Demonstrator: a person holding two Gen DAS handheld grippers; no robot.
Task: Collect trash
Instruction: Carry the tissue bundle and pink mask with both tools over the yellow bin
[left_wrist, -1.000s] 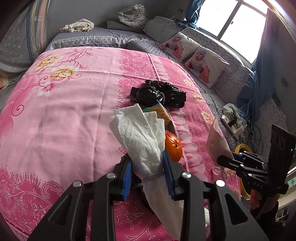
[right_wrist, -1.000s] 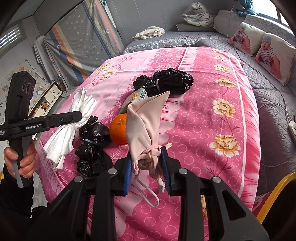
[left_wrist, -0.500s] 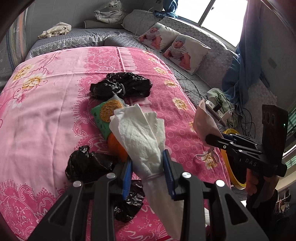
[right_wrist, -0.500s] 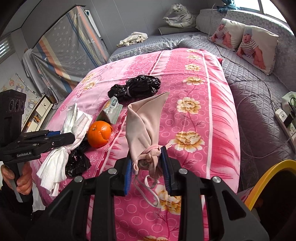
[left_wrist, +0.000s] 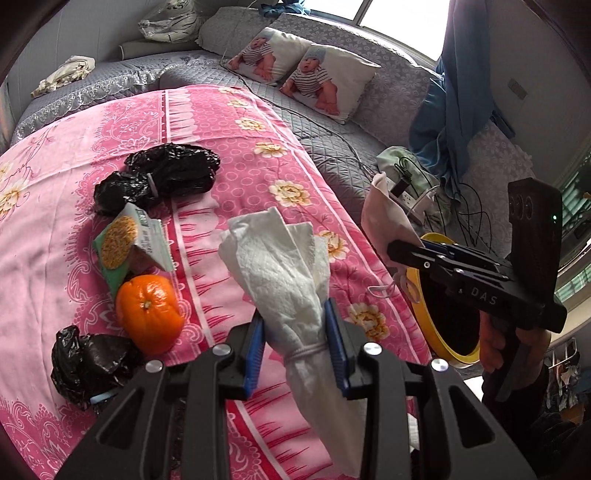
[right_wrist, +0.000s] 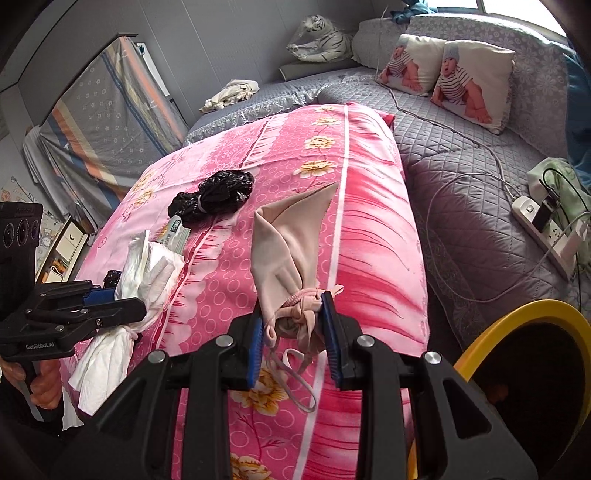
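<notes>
left hand-held gripper | black frame | blue pads | silver screws

We hold both grippers out over the pink bedspread. Our left gripper has its blue pads clamped against a white tissue bundle. Our right gripper, nearer the bedspread's edge, pinches a pale pink mask. Each hand wraps its gripper's handle from below.

White paper towel, pale pink mask, pink floral bedspread, yellow-rimmed bin
</notes>
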